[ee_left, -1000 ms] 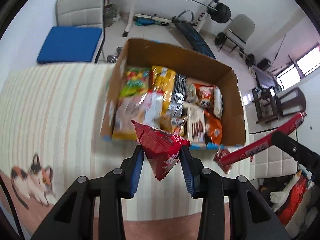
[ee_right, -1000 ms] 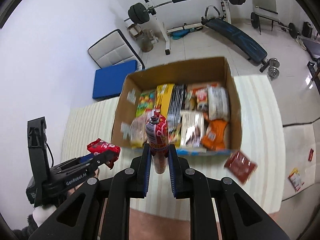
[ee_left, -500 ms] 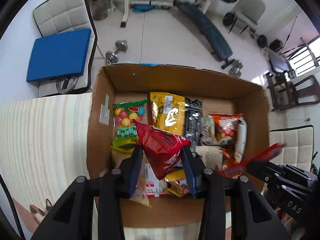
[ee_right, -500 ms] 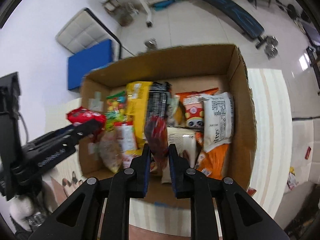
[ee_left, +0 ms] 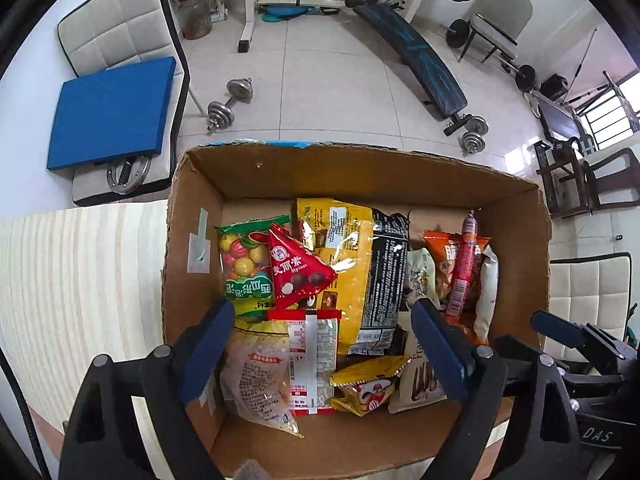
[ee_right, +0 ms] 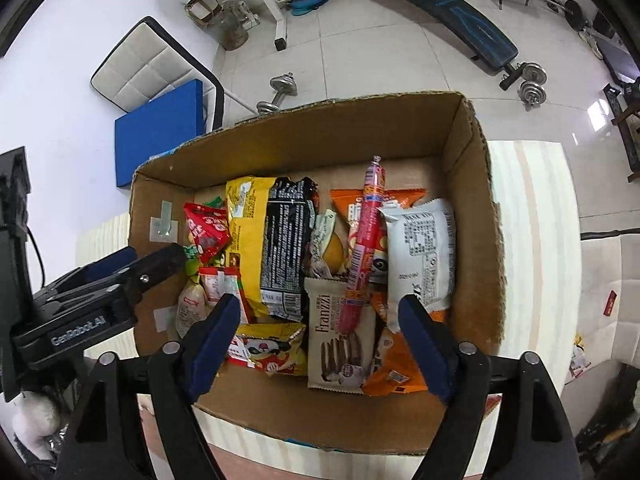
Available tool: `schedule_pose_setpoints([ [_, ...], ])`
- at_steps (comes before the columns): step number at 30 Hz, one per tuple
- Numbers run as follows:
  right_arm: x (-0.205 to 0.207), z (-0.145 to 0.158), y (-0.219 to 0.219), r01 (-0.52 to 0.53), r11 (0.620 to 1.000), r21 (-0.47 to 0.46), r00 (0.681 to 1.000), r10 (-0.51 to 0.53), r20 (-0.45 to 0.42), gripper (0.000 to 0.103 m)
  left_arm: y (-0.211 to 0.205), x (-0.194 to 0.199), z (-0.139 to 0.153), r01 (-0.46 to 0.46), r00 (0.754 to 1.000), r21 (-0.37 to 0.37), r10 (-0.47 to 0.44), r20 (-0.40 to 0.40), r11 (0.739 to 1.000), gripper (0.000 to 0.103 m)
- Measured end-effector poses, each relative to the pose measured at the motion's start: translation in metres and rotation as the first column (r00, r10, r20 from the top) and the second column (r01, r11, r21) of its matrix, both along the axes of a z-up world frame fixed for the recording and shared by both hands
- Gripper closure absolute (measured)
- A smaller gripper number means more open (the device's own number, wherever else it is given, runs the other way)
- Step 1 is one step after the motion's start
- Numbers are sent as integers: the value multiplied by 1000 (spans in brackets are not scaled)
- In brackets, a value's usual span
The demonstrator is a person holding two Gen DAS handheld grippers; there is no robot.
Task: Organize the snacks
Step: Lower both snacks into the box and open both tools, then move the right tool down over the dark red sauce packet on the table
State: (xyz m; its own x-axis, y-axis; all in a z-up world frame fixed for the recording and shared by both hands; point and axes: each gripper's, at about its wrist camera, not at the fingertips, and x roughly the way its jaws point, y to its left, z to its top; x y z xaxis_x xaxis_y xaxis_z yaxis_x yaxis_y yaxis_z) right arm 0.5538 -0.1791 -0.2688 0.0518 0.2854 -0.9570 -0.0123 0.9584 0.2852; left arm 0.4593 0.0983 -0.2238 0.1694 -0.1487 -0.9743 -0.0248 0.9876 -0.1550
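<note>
An open cardboard box (ee_left: 360, 176) (ee_right: 320, 132) holds several snack packs. A red triangular packet (ee_left: 298, 274) (ee_right: 206, 232) lies loose on the packs at the box's left side. A long red sausage stick (ee_left: 462, 268) (ee_right: 366, 240) lies across the orange and white packs on the right. My left gripper (ee_left: 322, 316) hangs over the left half of the box. Its jaws are opening wide and grip nothing. My right gripper (ee_right: 318, 308) hangs over the right half, its jaws also opening and free of the sausage. Each gripper also shows at the edge of the other's view.
The box stands on a table with a striped cloth (ee_left: 80, 280). Beyond it are a chair with a blue cushion (ee_left: 112, 108), a dumbbell (ee_left: 230, 104) and a weight bench (ee_left: 416, 56) on the tiled floor. A small red packet (ee_right: 610, 304) lies on a padded seat at the right.
Both grippers moved forward over the box and came down. Both then opened: the red triangular packet and the sausage stick left the jaws and now lie in the box.
</note>
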Motion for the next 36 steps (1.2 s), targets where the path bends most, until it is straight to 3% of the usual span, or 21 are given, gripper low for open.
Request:
schedule_pose_setpoints([
  [2, -5, 4, 0, -11, 1000, -23, 1000, 11, 11, 11, -3, -5, 7, 4, 1000, 8, -4, 27, 1000, 13],
  [5, -14, 12, 1, -30, 998, -61, 999, 33, 39, 9, -9, -14, 20, 11, 996, 47, -16, 89, 999, 1],
  [7, -22, 20, 0, -34, 997, -73, 998, 38, 59, 9, -12, -21, 29, 13, 994, 54, -19, 105, 998, 1],
  [16, -73, 38, -52, 42, 999, 2, 994, -41, 98, 8, -26, -79, 55, 14, 981, 88, -31, 190, 996, 1],
  [20, -100, 16, -90, 56, 997, -52, 997, -53, 55, 8, -33, -107, 48, 9, 982, 78, -23, 187, 997, 1],
  [23, -117, -13, -106, -23, 991, -133, 1000, 23, -5, 8, -42, -119, 41, 5, 984, 75, -18, 176, 997, 1],
  [29, -134, -65, -106, -199, 959, -202, 977, 178, -118, 8, -64, -131, 15, -3, 991, 80, -8, 135, 997, 1],
  [36, -129, -109, -98, -282, 930, -236, 954, 246, -172, 8, -79, -136, -9, -13, 995, 97, 3, 97, 995, 1],
])
